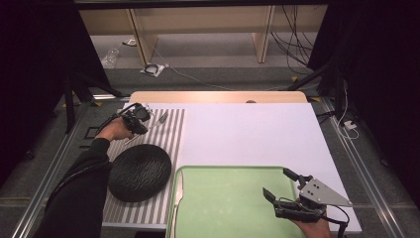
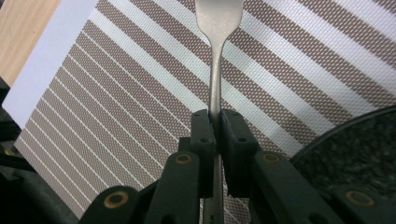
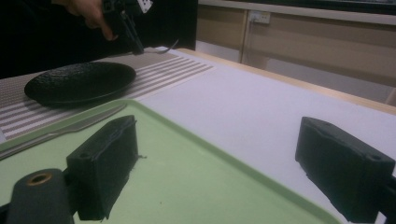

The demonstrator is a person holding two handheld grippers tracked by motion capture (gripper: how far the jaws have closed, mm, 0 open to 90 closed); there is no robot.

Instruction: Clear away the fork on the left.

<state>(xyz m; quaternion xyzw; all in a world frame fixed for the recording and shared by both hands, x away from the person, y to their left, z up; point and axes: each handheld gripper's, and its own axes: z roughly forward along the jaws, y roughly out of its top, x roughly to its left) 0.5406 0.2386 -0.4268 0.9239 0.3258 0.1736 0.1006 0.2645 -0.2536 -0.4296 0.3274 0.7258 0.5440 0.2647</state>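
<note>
My left gripper (image 1: pixel 143 120) (image 2: pixel 215 122) is shut on the handle of a metal fork (image 1: pixel 159 120) (image 2: pixel 215 56), held a little above the striped placemat (image 1: pixel 171 141) (image 2: pixel 116 93) near its far edge, tines pointing away. A black round plate (image 1: pixel 139 172) (image 2: pixel 355 154) lies on the placemat, nearer the person. My right gripper (image 1: pixel 276 181) (image 3: pixel 224 163) hovers open over the right part of the green tray (image 1: pixel 228 203) (image 3: pixel 196 154) with nothing between its fingers. A knife (image 1: pixel 177 196) (image 3: pixel 70 128) lies along the tray's left side. The right gripper view also catches the left gripper (image 3: pixel 123 23) and the plate (image 3: pixel 79 81) beyond the tray.
A white board (image 1: pixel 247 134) covers the table between placemat and tray. The wooden table edge (image 1: pixel 218 96) runs along the far side. Beyond it are shelf legs and cables on the floor (image 1: pixel 198 74).
</note>
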